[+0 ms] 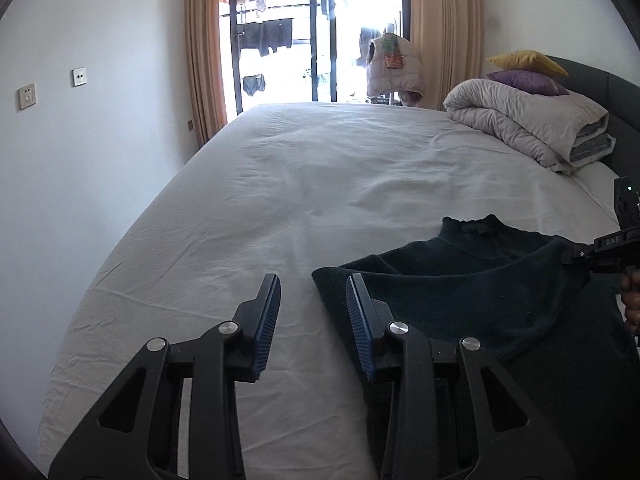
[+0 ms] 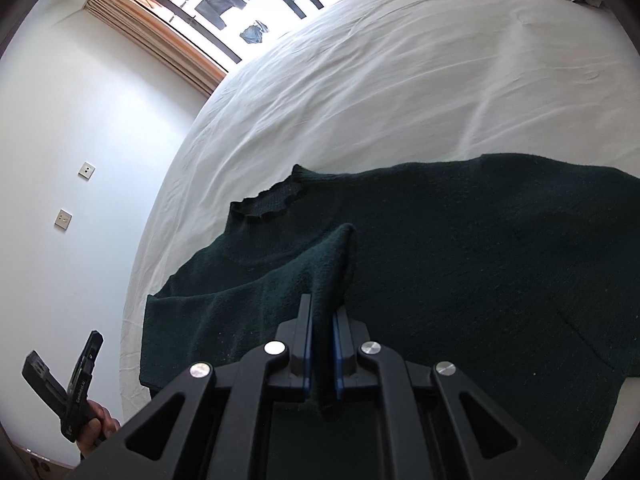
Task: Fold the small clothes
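Pinching a sweater (image 2: 440, 240) fold at six o'clock, right tongs (image 2: 320, 320) ready for folding; left tongs (image 1: 312, 300) narrow, empty above bed (image 1: 280, 184).

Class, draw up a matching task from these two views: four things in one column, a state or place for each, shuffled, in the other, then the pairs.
1. left hand-held gripper
2. right hand-held gripper
3. dark green sweater
4. grey duvet

A. spread on the white sheet
B. open, nothing between the pads
C. folded by the headboard
D. shut on a fold of knit

Pairs: 1-B, 2-D, 3-A, 4-C
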`<state>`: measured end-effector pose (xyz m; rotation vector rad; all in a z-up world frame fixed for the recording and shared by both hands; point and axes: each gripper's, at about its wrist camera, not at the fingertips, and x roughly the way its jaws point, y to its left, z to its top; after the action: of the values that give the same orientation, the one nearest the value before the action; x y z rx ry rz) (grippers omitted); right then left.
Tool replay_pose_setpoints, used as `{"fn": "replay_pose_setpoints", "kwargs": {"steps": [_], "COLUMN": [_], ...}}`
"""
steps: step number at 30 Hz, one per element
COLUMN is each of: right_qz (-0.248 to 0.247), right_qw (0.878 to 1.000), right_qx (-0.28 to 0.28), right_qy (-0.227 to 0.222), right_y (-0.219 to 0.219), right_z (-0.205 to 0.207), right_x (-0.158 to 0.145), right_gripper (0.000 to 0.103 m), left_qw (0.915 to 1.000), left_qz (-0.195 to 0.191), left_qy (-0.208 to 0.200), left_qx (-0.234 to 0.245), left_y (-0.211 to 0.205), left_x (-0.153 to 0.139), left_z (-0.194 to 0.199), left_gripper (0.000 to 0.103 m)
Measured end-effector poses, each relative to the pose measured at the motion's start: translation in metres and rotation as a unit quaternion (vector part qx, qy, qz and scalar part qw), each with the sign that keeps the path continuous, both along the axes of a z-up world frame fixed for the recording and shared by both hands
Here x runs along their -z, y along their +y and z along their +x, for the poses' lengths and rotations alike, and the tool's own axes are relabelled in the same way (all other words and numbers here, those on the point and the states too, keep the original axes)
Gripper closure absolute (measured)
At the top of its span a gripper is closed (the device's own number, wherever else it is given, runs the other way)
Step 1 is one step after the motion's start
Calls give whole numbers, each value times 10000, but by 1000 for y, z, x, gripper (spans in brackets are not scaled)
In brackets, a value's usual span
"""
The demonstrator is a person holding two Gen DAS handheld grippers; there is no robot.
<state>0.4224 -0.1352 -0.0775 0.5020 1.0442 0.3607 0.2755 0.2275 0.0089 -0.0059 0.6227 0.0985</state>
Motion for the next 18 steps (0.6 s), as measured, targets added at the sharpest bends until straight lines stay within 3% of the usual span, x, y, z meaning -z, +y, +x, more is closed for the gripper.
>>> {"fn": "replay_pose_setpoints", "kwargs": {"steps": [6,15,18], "right_qz": [-72,-68,-57], "right_qw": [10000,9997,9994], "right_qx": [47,130,191], "right_qy": [39,195,279], "right_y": [-7,-15,-19], "right_z": [-1,3,5], "right_x": [3,19,26], "right_gripper": [94,94,93], "left_qw": [9985,9880,9865], "left_qz": [338,1117,1171], "left_qy": [327,981,1066], "left_qx": [288,411,419], "left_y": [-38,-68,-68], "left_x": [22,87,103], "left_z": [35,80,82], "left_gripper": [70,70,69]}}
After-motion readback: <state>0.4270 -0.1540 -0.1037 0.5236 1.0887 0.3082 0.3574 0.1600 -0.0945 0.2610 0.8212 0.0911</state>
